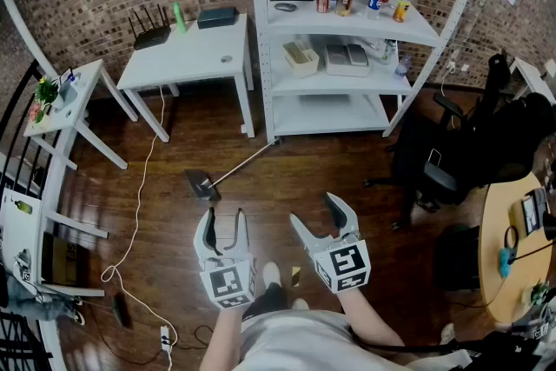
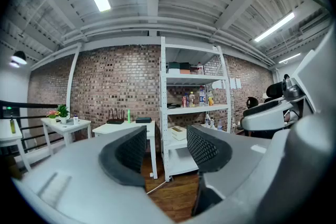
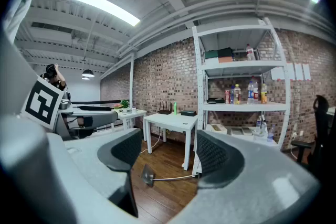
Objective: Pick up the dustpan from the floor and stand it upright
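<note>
The dustpan (image 1: 199,184), a dark flat pan on a long thin handle, lies on the wooden floor (image 1: 287,178) ahead of the fingers, handle tip at the shelf unit's (image 1: 262,56) foot. The left gripper (image 1: 224,226) and right gripper (image 1: 318,217) sit side by side, jaws apart and empty. Bare boards separate fingers and pan

The left claw (image 2: 165,152) points level, its jaws apart with nothing between them. Far beyond stands a white shelf (image 2: 190,109) carrying bottles (image 2: 197,98) against a brick wall (image 2: 113,86). Left of the shelf is a white counter (image 2: 122,127), and farther left a smaller one holds a plant (image 2: 62,111). Wooden floor (image 2: 176,199) shows below.
</note>
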{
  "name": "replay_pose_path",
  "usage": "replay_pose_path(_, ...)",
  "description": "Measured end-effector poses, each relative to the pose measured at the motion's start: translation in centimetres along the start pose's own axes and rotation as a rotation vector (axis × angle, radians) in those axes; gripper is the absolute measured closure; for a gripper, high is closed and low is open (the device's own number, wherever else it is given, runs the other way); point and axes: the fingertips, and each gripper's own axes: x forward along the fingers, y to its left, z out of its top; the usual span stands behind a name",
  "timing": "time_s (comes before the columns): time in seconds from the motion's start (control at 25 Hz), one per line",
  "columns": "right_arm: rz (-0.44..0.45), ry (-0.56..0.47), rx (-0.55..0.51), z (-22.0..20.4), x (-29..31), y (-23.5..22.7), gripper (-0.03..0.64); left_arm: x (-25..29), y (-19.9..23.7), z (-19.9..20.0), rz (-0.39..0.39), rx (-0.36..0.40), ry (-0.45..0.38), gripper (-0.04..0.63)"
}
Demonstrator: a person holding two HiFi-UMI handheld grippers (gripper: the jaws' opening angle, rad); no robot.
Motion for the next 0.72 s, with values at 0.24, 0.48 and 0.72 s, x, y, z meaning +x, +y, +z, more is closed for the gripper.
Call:
replay_pose_path(0.24,0.043,0.019,-0.006,1.0,6.0,2.3,0.301,3.6,5.2,-0.1,0.018,-0.026,0.005,0.342)
replay_pose_path(0.48,0.031,0.058,-0.014,0.8,9.8,2.8,0.301,6.5,8.7,0.5,0.009,-0.046,-0.011,0.344)
replay_pose_path(0.72,0.06,0.11,-0.007,-0.8,13.0,2.6,0.301,9.1,9.8,-1.3,-0.006,-0.108,0.002,0.344)
